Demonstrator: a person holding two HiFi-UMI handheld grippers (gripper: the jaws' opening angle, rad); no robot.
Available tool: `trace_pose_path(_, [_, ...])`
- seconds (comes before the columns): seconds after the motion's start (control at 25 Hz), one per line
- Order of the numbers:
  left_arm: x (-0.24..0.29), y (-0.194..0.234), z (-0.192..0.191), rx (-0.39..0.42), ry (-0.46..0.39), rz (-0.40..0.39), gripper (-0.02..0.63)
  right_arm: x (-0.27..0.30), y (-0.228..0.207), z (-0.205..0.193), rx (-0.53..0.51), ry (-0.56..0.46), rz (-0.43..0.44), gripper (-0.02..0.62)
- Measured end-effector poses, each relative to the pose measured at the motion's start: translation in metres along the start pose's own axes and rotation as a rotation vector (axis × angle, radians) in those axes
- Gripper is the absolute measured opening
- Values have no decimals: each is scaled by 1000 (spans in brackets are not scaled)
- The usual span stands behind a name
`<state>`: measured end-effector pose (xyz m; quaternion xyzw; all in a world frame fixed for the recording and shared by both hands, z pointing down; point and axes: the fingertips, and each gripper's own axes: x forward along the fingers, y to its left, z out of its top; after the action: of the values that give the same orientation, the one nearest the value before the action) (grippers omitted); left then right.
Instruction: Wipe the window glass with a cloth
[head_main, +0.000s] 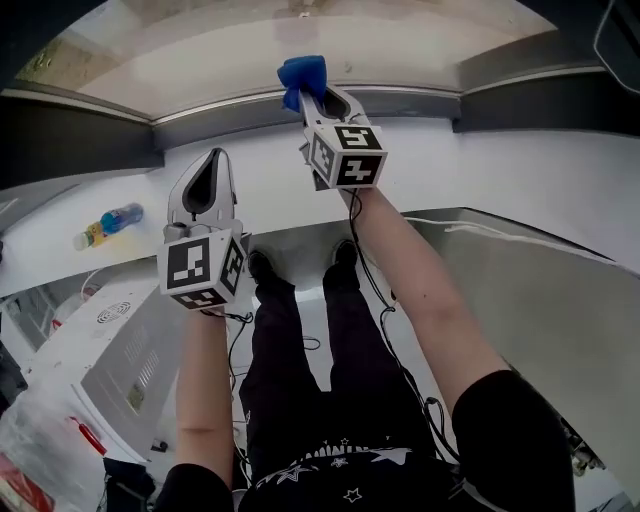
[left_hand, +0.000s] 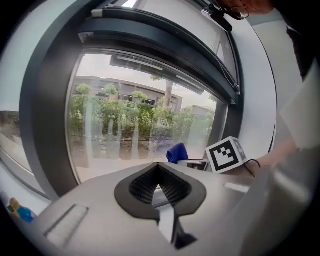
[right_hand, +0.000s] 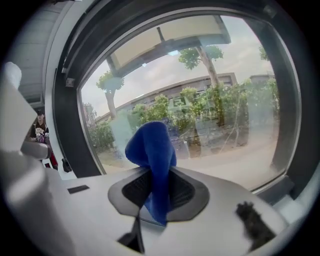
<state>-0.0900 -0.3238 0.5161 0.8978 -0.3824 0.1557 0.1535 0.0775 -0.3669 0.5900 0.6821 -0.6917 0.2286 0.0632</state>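
right gripper (right_hand: 157, 186) tight on blue cloth (right_hand: 150, 145)

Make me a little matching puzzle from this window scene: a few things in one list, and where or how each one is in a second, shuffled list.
Things:
1. left gripper
2. right gripper
3. bottle

States or places:
A. lying on the white surface to the person's left
B. jaws clamped on the blue cloth
C. jaws together, nothing between them

Pairs: 1-C, 2-B, 3-A
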Motion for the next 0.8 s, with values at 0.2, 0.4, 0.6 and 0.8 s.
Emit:
trace_pose_path(0.2, [38,-69,3,28,15,-66,9,-34,-88,4,27,-10,-79,77])
trace_pose_path(0.4, [73,-133,8,72,35,-142,9,-69,-173,2,83,-15,-178,77])
trace_pose_path(0.6, [104,-183,6,91,55,-176,9,-98,-247,6,120,-36,-251,77])
trace_pose_path(0.8, [138,-236,9,113,48,-218,9,-124,-309,9,134,-45,-305,77])
